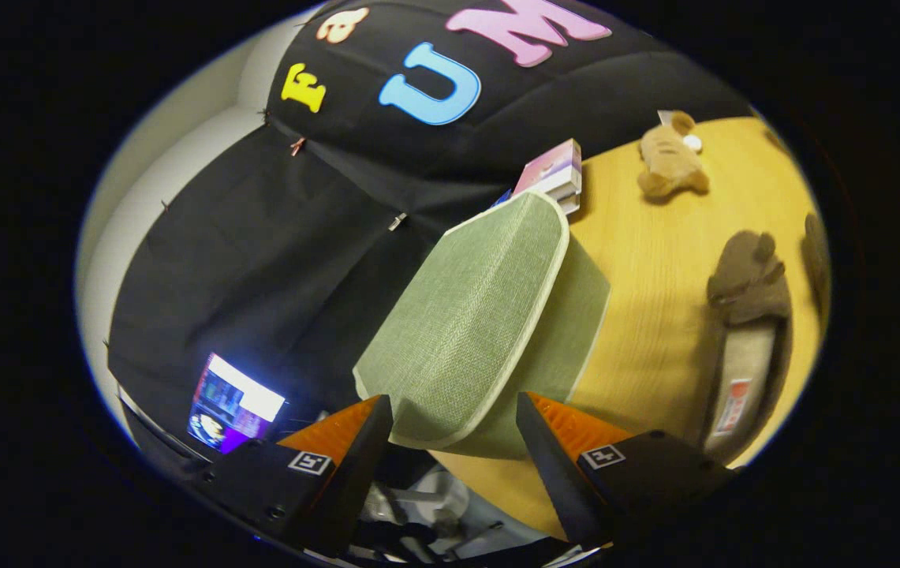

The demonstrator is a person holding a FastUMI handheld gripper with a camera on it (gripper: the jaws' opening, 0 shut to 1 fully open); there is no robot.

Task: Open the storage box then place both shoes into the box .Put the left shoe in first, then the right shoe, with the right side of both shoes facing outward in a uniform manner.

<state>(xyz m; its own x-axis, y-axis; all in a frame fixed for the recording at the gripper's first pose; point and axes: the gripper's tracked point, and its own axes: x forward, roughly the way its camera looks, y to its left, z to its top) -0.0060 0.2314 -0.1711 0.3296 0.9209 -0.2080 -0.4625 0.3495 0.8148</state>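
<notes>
The gripper [455,414] has its 2 fingers spread, and the near corner of the green fabric lid [469,323] lies between them unpinched (contact unclear), its long axis running forward from the storage box [576,315], while the slipper [745,347] waits well off right.

A: The box [568,331] just ahead of the gripper [454,418] — what colour?
B: Sage green, woven weave. Its lid [473,323] is the same green, with cream piping along the edge.
A: And beyond the fingers, to the right?
B: A honey-yellow wood-grain table [655,260]. A brown slipper [745,339] with a beige insole and a red-and-white label. Farther off, a tan plush toy [670,162] and pink-and-white books [554,175].
</notes>
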